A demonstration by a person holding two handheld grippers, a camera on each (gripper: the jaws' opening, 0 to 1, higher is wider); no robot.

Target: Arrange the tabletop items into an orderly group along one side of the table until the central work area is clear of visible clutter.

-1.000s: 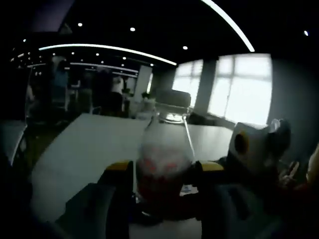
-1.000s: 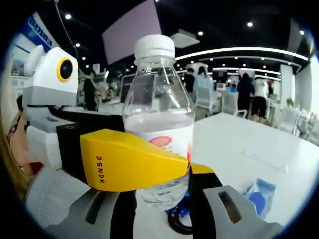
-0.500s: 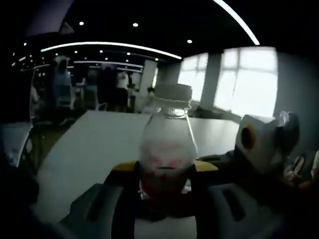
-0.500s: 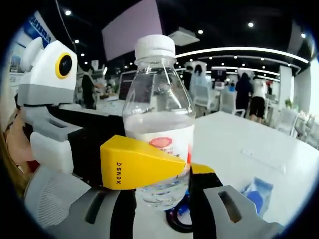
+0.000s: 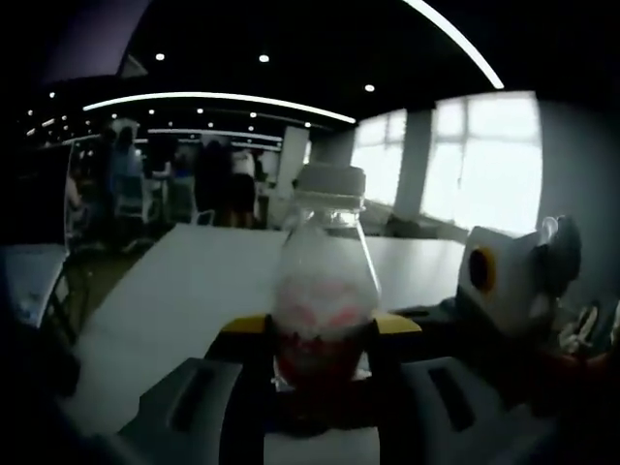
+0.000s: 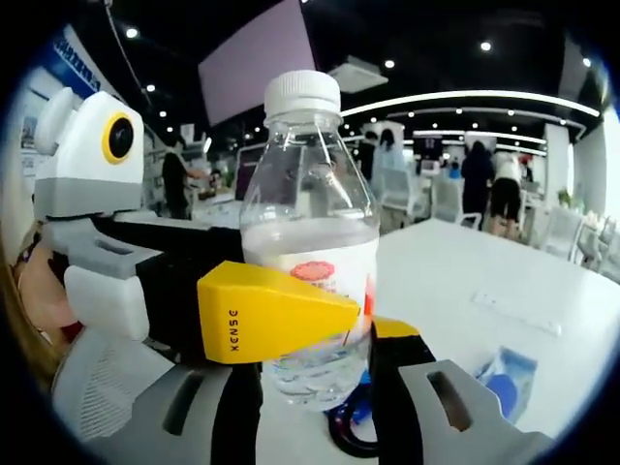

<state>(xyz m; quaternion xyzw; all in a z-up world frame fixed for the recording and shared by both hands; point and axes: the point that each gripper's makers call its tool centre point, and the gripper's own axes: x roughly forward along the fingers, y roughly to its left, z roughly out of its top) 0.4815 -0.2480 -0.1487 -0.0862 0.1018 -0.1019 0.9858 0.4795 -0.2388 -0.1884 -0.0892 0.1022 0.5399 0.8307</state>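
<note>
1. Two grippers meet on one water bottle [image 6: 310, 242]; I take that bottle as my landmark; in the right gripper view my left gripper [image 6: 291, 315] reaches in from the left of it, its yellow jaw laid across the label, drawn further in than a second ago, when that jaw spread wider across the picture.

2. In the left gripper view the bottle [image 5: 324, 291] stands upright between my left jaws, which press its sides at label height; a second ago it was blurred and its cap barely showed, now the white cap [image 5: 330, 180] is sharp, so I judge the hold has steadied.

3. My right gripper [image 6: 315, 373] is closed on the bottle's lower part, a jaw rising on each side of it; that has not changed.

4. Right of the bottle the white table [image 6: 484, 281] stretches away, with a blue packet [image 6: 504, 383] lying near the bottle's foot.

5. To my mind the bottle is being passed between my hands on its way to the table's side; the packet is yet to be tidied.
</note>
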